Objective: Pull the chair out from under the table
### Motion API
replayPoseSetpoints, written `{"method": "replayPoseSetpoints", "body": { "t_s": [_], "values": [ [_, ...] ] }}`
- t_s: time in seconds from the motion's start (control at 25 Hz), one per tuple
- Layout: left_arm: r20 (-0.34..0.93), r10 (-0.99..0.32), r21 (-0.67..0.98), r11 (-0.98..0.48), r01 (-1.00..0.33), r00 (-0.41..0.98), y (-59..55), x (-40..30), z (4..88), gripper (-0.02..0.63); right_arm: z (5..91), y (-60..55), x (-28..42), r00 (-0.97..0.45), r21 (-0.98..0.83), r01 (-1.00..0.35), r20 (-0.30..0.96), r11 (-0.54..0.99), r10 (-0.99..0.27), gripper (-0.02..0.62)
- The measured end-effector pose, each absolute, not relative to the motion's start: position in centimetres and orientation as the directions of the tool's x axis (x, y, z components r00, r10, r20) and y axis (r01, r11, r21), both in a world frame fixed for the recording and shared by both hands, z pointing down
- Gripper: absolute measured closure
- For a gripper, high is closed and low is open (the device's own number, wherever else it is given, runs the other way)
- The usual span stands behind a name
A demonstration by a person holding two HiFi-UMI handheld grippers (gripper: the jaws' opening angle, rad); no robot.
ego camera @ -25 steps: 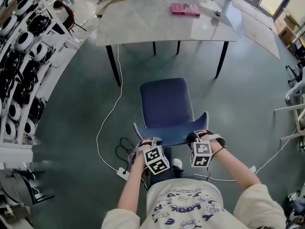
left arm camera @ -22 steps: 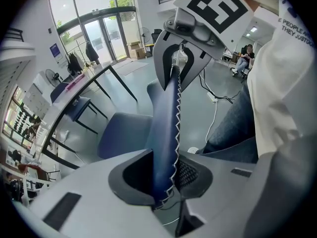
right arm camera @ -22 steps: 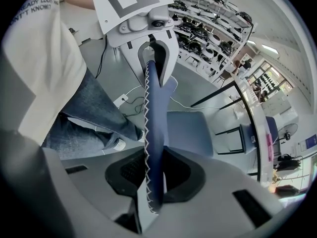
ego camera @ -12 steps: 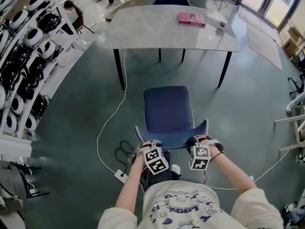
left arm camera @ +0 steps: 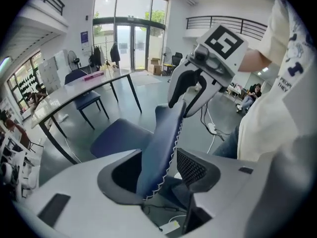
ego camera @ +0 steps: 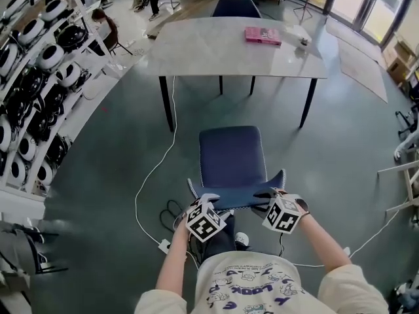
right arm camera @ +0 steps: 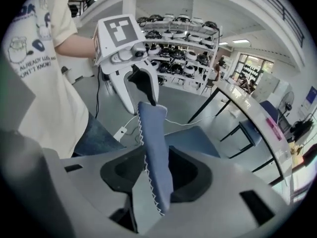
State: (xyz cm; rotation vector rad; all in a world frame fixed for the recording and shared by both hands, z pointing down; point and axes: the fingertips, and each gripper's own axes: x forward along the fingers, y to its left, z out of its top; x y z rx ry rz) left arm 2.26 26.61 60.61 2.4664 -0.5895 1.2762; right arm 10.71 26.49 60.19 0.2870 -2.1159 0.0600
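The jaws of the left gripper [left arm camera: 158, 176] are opening. The top edge of the dark blue padded backrest [left arm camera: 166, 138], trimmed with white zigzag stitching, stands between them. The mesh-faced jaw on the right of the left gripper view is clear of the fabric, with a gap showing, so the hold is released. The jaws of the right gripper [right arm camera: 158, 182] are opening too. The same stitched edge runs up between them with a dark gap on either side, so they are loose around it rather than clenched.

Each gripper view shows the other gripper straddling the far corner of the backrest. In the head view both grippers point steeply down, one at each upper corner, on the person's matching side.

The dark blue upholstered chair [ego camera: 230, 154] stands on the grey-green floor [ego camera: 118, 149], fully out from under the pale grey stone-topped bench [ego camera: 216, 44]. Its seat faces the bench and its back is towards the person. The front of the seat is apart from the bench's black legs.

A pink book [ego camera: 263, 35] lies on the far right part of the bench. A second dark blue chair [ego camera: 234, 6] sits at the bench's far side. A white cable [ego camera: 154, 169] trails over the floor left of the chair to a white power strip [ego camera: 163, 246] near the person's feet.
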Motion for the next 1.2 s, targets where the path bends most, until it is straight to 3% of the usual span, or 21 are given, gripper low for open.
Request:
{"method": "replayPoseSetpoints", "body": {
  "t_s": [0.2, 0.56, 0.88, 1.2],
  "values": [
    [0.739, -0.391, -0.016, -0.824, -0.566, 0.549, 23.5, 1.4, 54.8, 0.377, 54.8, 22.7, 9.8, -0.6, 0.127, -0.407, 0.709, 0.904, -0.37, 0.473],
    [0.494, -0.741, -0.183, -0.6, -0.779, 0.455, 17.4, -1.2, 43.3, 0.558, 42.8, 16.3, 9.2, -0.643, 0.173, -0.67, 0.351, 0.722, -0.681, 0.549],
    [0.28, -0.897, -0.134, -0.39, -0.911, 0.343, 16.1, -3.1, 36.9, 0.581, 36.7, 15.1, 11.0, -0.551, 0.121, -0.811, 0.173, 0.572, -0.817, 0.59],
    [0.183, -0.949, -0.079, -0.275, -0.958, 0.257, 16.3, -3.5, 33.8, 0.585, 33.6, 15.0, 12.5, -0.489, 0.08, -0.865, 0.086, 0.495, -0.868, 0.591]
  ]
}}
